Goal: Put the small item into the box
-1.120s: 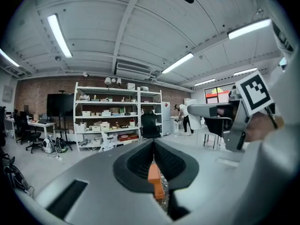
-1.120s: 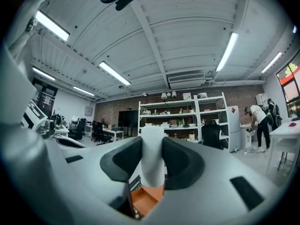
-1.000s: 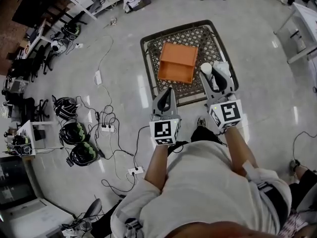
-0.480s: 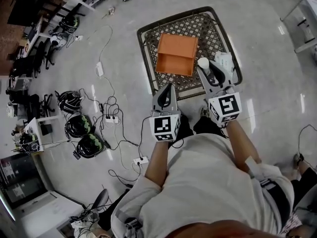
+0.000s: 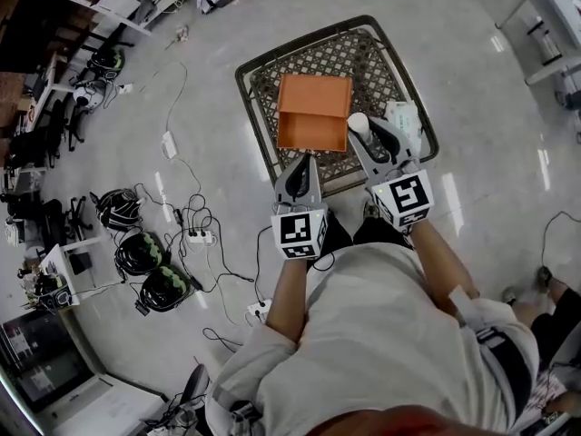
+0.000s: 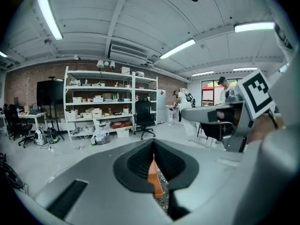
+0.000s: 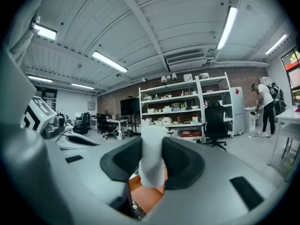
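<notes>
Just beside the orange box, the right gripper clamps the small white item; released early, it could land outside. Meanwhile the left gripper is closed, empty.

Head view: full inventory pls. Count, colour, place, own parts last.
box: 1, orange, open, mid mesh table
mesh table: 1, dark frame, on the floor ahead of the person
small item: 1, white, at the box's right near corner
packet: 1, pale, on the table right of the box
helmet-like gear: 3, dark, floor at left
cables and power strips: several, black and white, floor at left
left gripper: 1, grey, jaws together, empty
right gripper: 1, grey, jaws on the small item
</notes>
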The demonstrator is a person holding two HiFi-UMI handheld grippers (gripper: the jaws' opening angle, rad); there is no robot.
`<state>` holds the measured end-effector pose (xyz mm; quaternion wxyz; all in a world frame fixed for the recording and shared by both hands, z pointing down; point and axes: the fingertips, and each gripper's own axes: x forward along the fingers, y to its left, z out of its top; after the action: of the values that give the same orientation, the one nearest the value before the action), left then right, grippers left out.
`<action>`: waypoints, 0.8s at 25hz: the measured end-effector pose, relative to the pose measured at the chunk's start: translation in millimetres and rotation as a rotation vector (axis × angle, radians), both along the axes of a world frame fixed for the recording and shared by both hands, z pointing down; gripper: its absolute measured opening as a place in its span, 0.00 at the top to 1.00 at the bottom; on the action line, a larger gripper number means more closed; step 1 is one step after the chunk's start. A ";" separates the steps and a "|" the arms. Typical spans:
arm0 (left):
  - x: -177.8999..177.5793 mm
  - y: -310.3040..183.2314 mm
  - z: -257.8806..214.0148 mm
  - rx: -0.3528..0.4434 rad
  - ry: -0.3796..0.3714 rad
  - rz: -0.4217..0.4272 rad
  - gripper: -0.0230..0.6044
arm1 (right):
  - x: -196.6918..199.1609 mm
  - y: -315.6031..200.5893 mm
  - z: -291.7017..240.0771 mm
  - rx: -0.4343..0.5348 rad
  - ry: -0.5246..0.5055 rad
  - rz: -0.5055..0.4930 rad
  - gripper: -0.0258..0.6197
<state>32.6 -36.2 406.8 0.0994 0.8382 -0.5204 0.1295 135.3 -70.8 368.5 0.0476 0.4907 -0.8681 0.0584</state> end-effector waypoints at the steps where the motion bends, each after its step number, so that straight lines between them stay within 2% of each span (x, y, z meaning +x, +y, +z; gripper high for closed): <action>1: -3.9 -5.1 1.4 -0.006 0.003 0.005 0.95 | -4.2 -3.8 0.6 -0.006 -0.002 0.002 0.76; 8: -40.0 -46.2 20.1 -0.070 0.027 0.059 0.95 | -36.2 -39.9 21.8 -0.098 0.009 0.054 0.76; 20: -100.0 -104.2 72.9 -0.164 0.026 0.224 0.95 | -92.3 -72.1 84.3 -0.256 0.045 0.169 0.76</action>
<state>-67.5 -140.4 479.7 0.1590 0.8817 -0.4100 0.1708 42.9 -142.8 452.8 0.1241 0.5530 -0.8080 0.1612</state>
